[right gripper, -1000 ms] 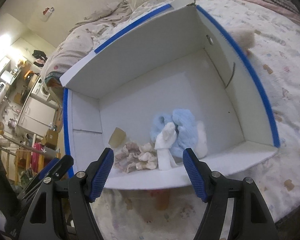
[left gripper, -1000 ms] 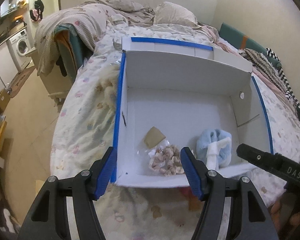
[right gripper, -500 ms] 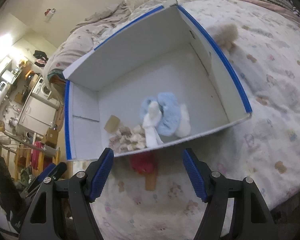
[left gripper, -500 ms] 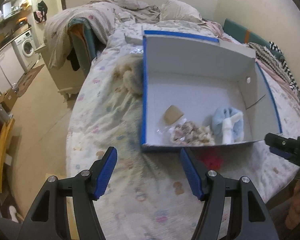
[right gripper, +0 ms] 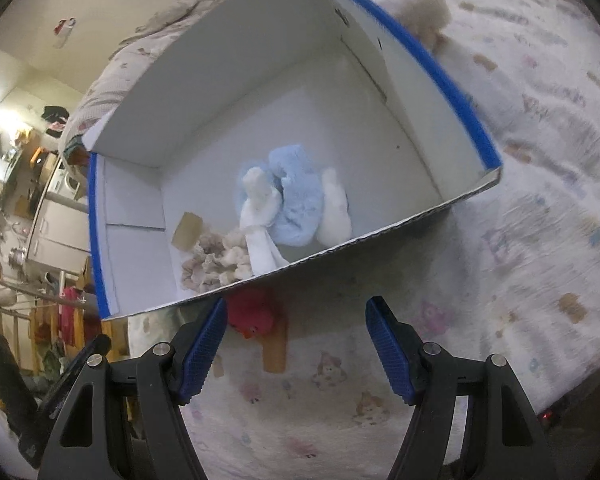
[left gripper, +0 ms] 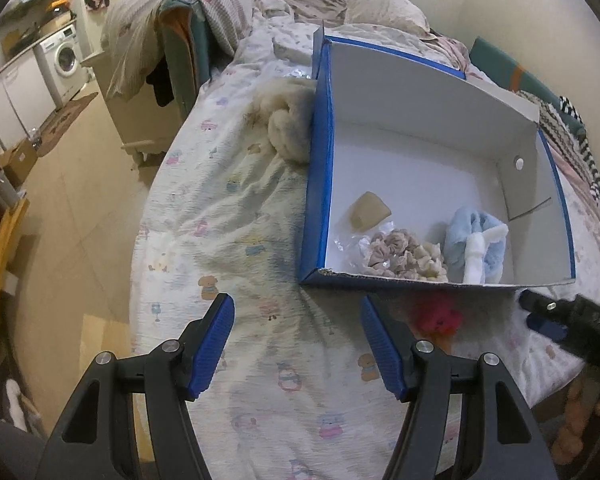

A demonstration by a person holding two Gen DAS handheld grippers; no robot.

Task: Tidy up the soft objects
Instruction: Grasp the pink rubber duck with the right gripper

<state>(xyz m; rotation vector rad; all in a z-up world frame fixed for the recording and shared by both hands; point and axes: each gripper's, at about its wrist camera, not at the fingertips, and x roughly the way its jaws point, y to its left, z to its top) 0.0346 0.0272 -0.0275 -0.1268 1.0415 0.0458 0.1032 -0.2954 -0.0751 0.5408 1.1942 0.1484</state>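
Left wrist view: left claw (left gripper: 296, 340) spread, nothing between its blue pads, hanging over the bed (left gripper: 228, 208) with its patterned sheet. Blue-edged cardboard box (left gripper: 320, 168) lies open on the bed ahead. Inside, near the front wall: tan piece (left gripper: 370, 210), clear bag of beige scrunchies (left gripper: 400, 254), light blue fluffy item (left gripper: 476, 240) with a white strip across it. Cream fluffy item (left gripper: 288, 128) sits on the sheet against the box's left wall. Red soft item (left gripper: 438, 318) lies on the sheet just before the box front. Right claw's tip (left gripper: 540, 308) shows at right edge.

Right wrist view: right claw (right gripper: 294, 344) spread and empty, over the sheet. Red soft item (right gripper: 252, 312) lies just ahead of its left pad, outside the box (right gripper: 452, 80). Blue fluffy item (right gripper: 296, 204) and scrunchies (right gripper: 212, 260) rest inside.
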